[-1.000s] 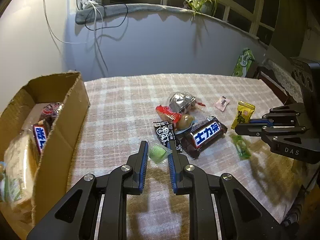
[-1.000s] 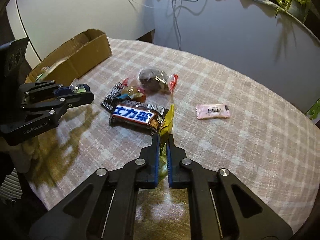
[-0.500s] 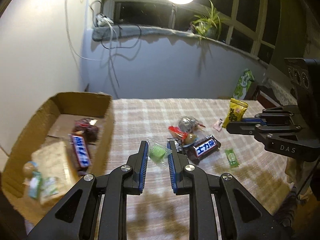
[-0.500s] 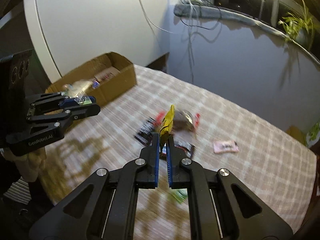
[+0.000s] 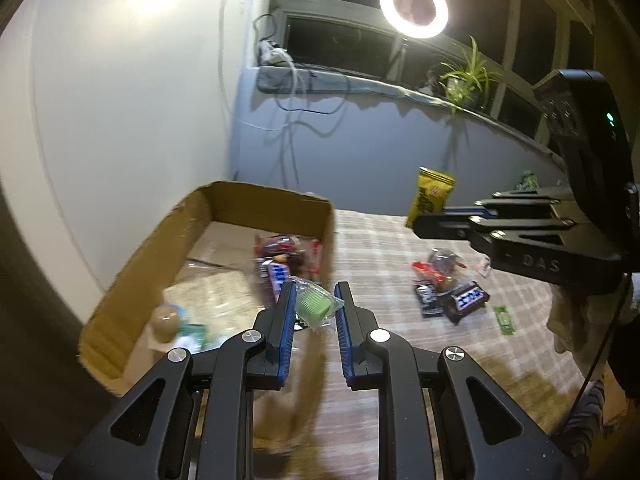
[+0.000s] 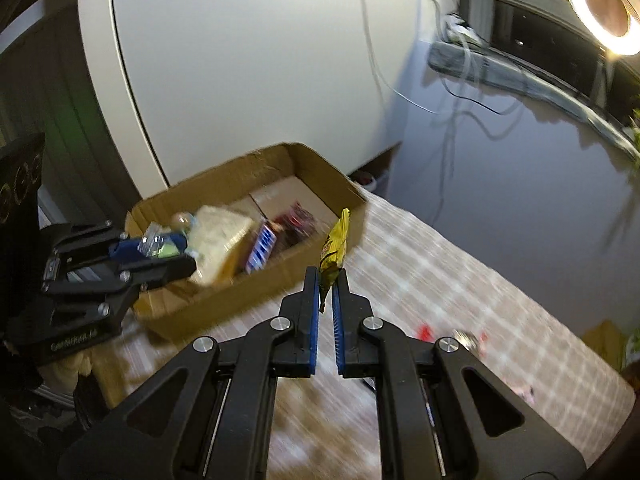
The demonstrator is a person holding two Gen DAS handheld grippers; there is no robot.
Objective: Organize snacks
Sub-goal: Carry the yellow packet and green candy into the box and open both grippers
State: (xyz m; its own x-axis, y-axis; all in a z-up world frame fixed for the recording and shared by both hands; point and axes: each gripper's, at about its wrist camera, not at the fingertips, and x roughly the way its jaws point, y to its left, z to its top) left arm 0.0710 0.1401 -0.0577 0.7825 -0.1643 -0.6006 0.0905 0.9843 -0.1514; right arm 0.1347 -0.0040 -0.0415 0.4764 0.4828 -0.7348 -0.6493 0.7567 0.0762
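Observation:
My left gripper (image 5: 315, 294) is shut on a small clear packet with a green candy (image 5: 314, 306), held in the air near the right wall of the cardboard box (image 5: 160, 240). The box holds several snacks. My right gripper (image 6: 328, 280) is shut on a yellow snack packet (image 6: 335, 252), held above the table near the box (image 6: 256, 292). That packet also shows in the left wrist view (image 5: 430, 196). A pile of snacks with a dark chocolate bar (image 5: 466, 302) lies on the checked tablecloth (image 5: 384, 248).
A small green candy (image 5: 504, 320) lies right of the pile. A ring light (image 5: 413, 6) and a potted plant (image 5: 468, 76) stand on the window sill behind the table. A white wall rises behind the box.
Both grippers have lifted and swung left toward the box, each carrying its packet. The box now fills more of both views; the snack pile has fallen behind.

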